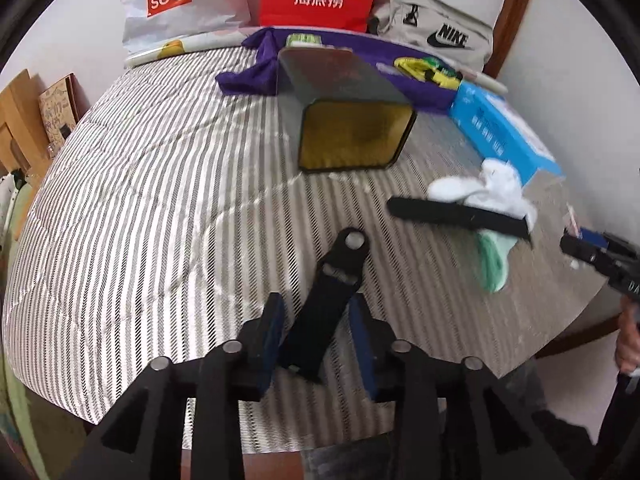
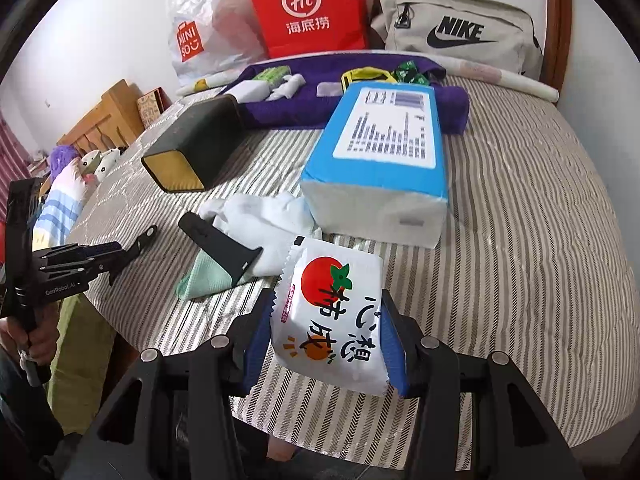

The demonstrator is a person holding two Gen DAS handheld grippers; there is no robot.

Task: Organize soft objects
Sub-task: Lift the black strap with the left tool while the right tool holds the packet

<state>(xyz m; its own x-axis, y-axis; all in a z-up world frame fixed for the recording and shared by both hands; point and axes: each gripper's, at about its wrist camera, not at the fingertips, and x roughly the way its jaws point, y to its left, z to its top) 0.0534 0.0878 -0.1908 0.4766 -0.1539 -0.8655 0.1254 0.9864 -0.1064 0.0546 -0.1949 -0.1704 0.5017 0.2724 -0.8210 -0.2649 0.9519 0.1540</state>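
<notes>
My right gripper (image 2: 326,340) is shut on a white snack packet (image 2: 332,312) printed with a red fruit, both blue pads pressing its sides above the striped bedcover (image 2: 520,280). My left gripper (image 1: 318,340) stands open low over the cover, and a black plastic piece (image 1: 332,292) lies tilted between its pads. A white cloth (image 2: 260,216) and a mint-green cloth (image 2: 200,280) lie bunched together, with a second black piece (image 2: 224,248) on top of them. From the right wrist view the left gripper (image 2: 100,256) sits at the far left, held by a hand.
A dark tin (image 1: 352,120) with a yellow inside lies on its side, mouth toward me. A blue tissue pack (image 2: 380,152) lies beside the cloths. Behind are a purple towel (image 2: 440,108) with small items, a red bag (image 2: 308,8), a white bag (image 2: 196,36) and a grey pouch (image 2: 456,24).
</notes>
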